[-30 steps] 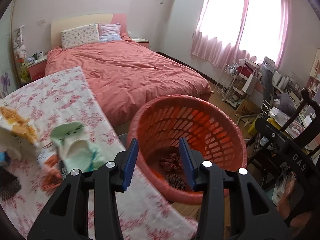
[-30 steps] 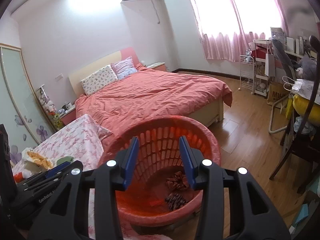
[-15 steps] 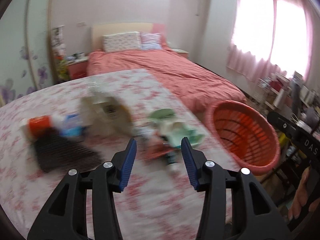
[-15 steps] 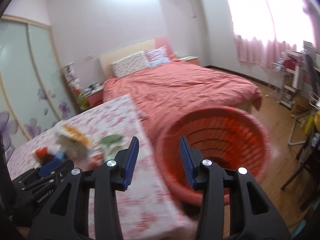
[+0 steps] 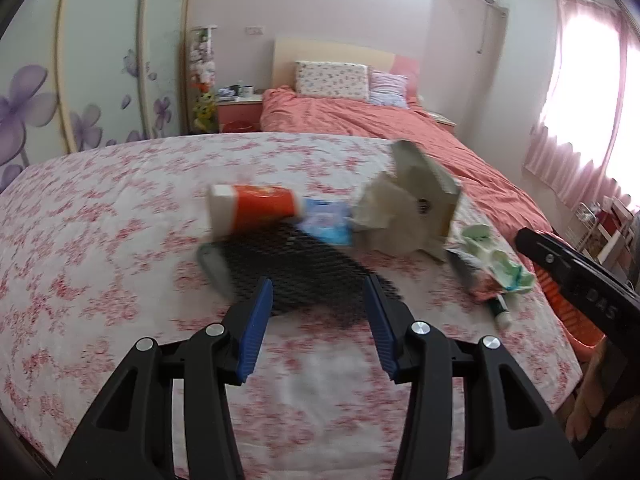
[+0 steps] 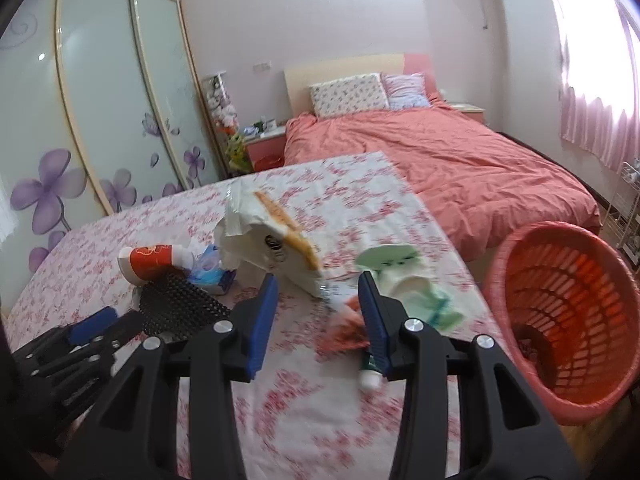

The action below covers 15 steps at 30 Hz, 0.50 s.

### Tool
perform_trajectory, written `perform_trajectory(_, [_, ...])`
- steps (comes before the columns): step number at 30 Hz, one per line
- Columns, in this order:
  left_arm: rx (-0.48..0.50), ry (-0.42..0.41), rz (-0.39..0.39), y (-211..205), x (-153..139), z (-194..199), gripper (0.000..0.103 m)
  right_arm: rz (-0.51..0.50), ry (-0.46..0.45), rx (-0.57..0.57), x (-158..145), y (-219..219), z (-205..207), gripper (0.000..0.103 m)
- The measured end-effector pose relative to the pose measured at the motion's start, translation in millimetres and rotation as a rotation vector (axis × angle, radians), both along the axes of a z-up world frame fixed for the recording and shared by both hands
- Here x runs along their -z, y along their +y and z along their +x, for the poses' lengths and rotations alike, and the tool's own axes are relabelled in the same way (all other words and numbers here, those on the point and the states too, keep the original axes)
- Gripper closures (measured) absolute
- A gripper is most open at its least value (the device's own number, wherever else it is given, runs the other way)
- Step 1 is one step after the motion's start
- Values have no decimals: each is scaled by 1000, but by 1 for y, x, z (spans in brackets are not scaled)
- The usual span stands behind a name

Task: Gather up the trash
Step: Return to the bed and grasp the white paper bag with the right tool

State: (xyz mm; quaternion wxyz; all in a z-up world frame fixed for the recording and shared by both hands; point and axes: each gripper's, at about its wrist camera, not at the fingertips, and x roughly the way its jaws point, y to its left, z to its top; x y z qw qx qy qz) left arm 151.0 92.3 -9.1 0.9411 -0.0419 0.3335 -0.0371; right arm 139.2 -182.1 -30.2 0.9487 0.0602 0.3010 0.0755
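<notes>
Both my grippers hover over the trash on the flowered table (image 6: 384, 216).

My left gripper (image 5: 319, 308) gapes empty just short of the black mesh (image 5: 304, 268); my right gripper (image 6: 316, 304) is open and empty, tube (image 6: 370, 374) beside its right jaw, basket (image 6: 568, 320) further right.

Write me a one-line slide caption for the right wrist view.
Right gripper, jaws apart and empty, faces scattered trash on the floral tablecloth, with the orange basket at the table's right.

Trash (image 6: 276, 248) lies on the table (image 6: 360, 412); the basket (image 6: 568, 316) stands right of it.
</notes>
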Motion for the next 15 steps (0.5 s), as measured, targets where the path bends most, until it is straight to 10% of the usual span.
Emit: perform_trajectory(15, [-72, 43, -30, 41, 13, 5, 55, -14, 32, -70, 15, 30, 69, 63])
